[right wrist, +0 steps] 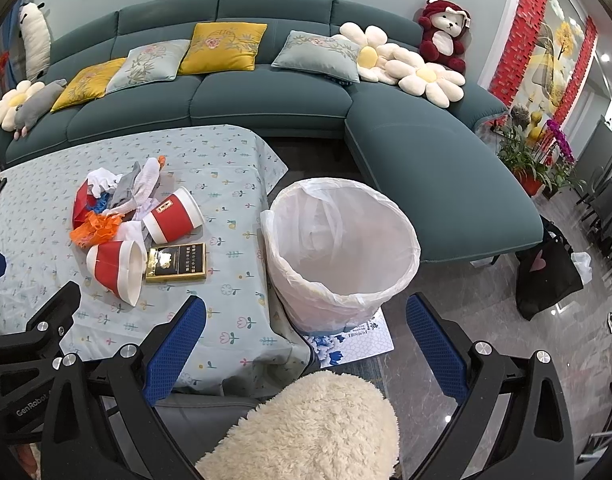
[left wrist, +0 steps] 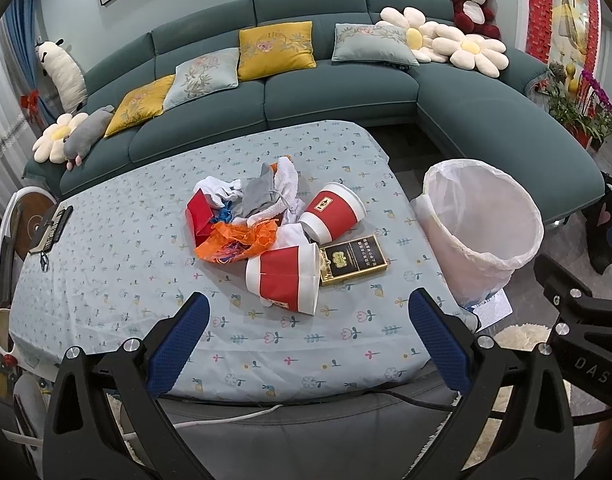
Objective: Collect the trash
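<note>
Left wrist view: left gripper, fingers apart and empty, faces the nearer toppled red paper cup at lower centre, its long axis across the frame, mouth right; second cup, gold-and-black box and crumpled wrappers lie beyond. Right wrist view: right gripper, also spread and empty, frames the lined bin, whose empty interior shows only here; the trash sits far left.
</note>
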`<state>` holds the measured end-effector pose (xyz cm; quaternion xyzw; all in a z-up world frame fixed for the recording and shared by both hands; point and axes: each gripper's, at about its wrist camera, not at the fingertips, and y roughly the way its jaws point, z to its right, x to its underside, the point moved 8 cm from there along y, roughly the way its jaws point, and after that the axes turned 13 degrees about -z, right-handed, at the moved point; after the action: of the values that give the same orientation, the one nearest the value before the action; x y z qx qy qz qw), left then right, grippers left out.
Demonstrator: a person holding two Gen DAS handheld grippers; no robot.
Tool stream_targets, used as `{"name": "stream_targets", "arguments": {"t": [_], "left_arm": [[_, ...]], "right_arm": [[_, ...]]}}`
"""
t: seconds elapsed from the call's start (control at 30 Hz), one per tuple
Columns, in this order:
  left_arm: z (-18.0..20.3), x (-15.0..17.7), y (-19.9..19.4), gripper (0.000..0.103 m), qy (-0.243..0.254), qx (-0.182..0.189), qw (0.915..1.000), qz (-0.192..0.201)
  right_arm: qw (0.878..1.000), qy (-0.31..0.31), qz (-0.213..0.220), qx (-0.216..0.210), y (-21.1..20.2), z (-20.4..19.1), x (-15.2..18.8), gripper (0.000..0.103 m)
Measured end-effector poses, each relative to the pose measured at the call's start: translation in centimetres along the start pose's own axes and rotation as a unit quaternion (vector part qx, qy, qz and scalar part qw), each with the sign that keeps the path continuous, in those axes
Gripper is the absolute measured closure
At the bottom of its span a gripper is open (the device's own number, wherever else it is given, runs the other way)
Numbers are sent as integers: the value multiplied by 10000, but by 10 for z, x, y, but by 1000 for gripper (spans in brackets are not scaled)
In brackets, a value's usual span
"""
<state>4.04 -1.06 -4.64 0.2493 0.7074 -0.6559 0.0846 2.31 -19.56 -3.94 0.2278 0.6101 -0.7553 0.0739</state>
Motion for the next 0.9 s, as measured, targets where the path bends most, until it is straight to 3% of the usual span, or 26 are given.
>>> {"name": "stream_targets", "arguments": {"t": [0.6,0.9], "left_arm": [[-14,1,8,8,-243,116,9996,43],[-51,2,24,8,-517,52,9986,-19]], "right_arm": [[10000,48,24,-72,1,0,-1,7],[9996,83,7,-287,9,-21,-6,8]]}}
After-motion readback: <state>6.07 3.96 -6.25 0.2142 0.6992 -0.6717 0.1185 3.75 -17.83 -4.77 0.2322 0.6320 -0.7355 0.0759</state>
